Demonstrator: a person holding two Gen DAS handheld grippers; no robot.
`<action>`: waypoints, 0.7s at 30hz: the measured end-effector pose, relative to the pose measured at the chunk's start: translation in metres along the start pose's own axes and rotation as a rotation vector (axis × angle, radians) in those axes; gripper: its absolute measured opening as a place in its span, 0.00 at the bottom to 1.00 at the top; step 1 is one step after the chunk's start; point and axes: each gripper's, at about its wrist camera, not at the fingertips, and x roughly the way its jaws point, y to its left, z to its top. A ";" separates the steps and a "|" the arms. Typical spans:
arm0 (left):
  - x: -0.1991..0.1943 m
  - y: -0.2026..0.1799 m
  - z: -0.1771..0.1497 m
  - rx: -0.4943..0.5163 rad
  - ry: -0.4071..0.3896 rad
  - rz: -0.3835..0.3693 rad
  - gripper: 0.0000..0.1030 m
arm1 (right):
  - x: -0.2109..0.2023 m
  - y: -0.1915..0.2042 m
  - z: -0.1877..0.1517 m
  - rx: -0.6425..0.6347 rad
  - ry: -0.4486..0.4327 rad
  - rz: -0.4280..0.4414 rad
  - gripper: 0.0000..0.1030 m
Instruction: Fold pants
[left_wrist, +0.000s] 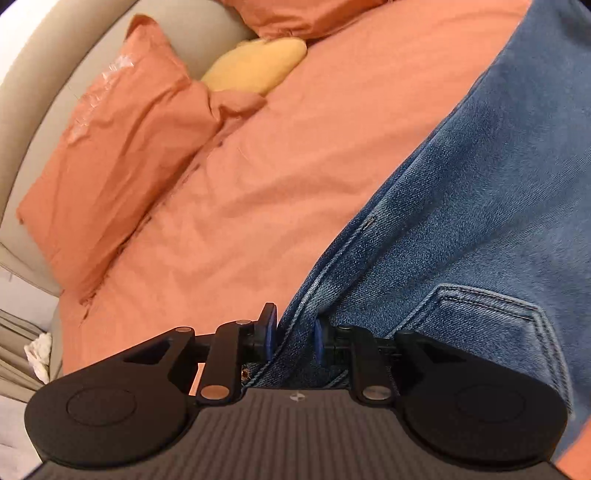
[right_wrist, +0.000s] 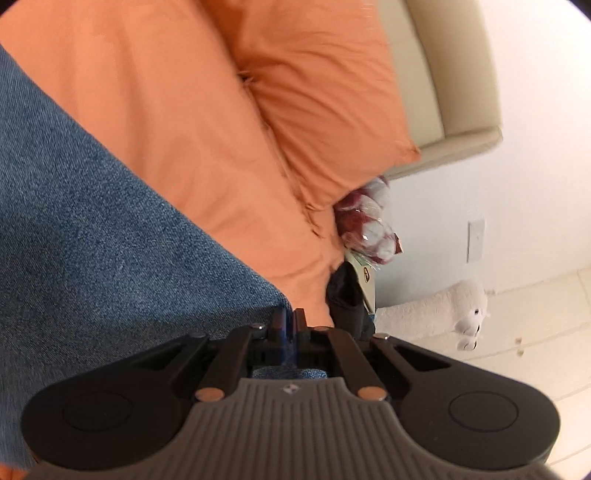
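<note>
Left wrist view: the left tool (left_wrist: 293, 338) is clamped on a thick seam bunch of the jeans (left_wrist: 480, 206), denim running ahead and to its right over the orange bed cover (left_wrist: 295, 155). Right wrist view: the right tool (right_wrist: 289, 323) is pinched tight on a thin denim edge, jeans spreading to its left. Judgement: a fold carry is underway; next, lay both edges down evenly, then release

Orange pillows (left_wrist: 110, 155); yellow cushion (left_wrist: 255, 66); white plush toy (right_wrist: 469, 314)
</note>
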 end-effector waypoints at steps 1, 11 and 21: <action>0.005 0.000 -0.001 -0.011 0.001 -0.005 0.23 | 0.007 0.004 0.004 -0.005 0.011 -0.008 0.00; 0.025 0.000 -0.008 -0.050 -0.011 -0.030 0.52 | 0.045 0.022 0.020 0.057 0.093 0.046 0.00; -0.030 0.025 -0.023 -0.066 -0.007 0.022 0.76 | -0.018 -0.001 0.002 0.230 0.008 0.183 0.42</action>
